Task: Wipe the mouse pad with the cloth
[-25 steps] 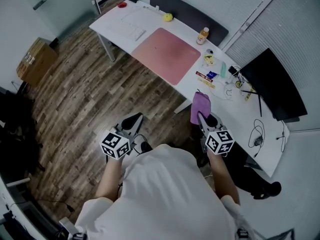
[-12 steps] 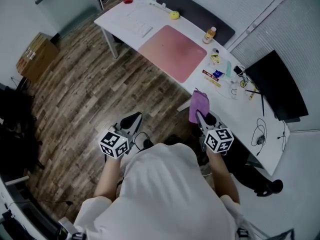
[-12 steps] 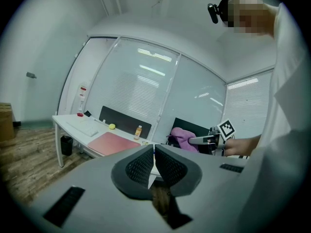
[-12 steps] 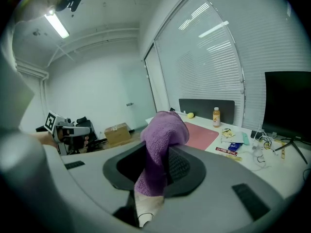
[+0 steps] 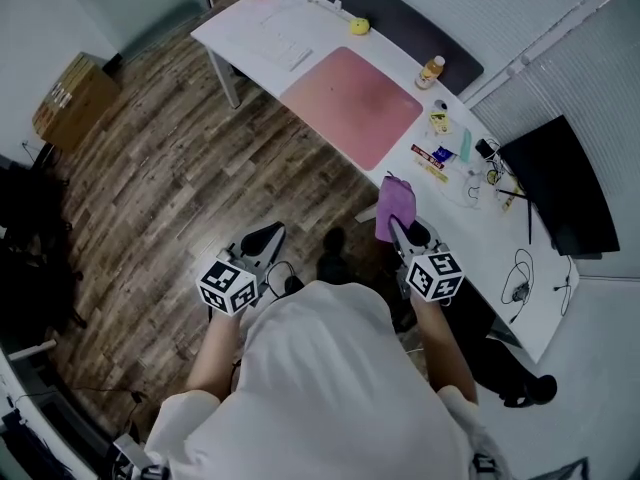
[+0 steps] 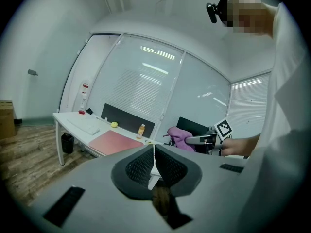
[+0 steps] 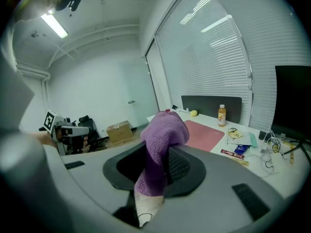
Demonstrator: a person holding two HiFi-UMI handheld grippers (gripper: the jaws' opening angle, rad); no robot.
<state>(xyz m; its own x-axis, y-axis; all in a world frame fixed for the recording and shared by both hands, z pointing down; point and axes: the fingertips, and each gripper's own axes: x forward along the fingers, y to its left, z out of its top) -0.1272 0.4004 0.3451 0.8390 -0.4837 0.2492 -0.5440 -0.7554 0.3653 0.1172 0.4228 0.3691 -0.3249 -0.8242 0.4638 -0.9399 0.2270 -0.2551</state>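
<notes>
The desk (image 5: pixel 235 36) with the pink mouse pad (image 5: pixel 352 103) slides up and to the right in the head view, and the cardboard box (image 5: pixel 70 98) drifts upward with it. A dark shoe (image 5: pixel 333 253) now shows on the wooden floor (image 5: pixel 150 168), left of the purple cloth (image 5: pixel 394 203), where none showed before. The right gripper (image 5: pixel 398 230), clamped on that cloth, sits slightly higher and further left.

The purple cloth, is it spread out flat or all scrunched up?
Scrunched up. The purple cloth is a lump pinched in the right gripper, away from the mouse pad.
</notes>
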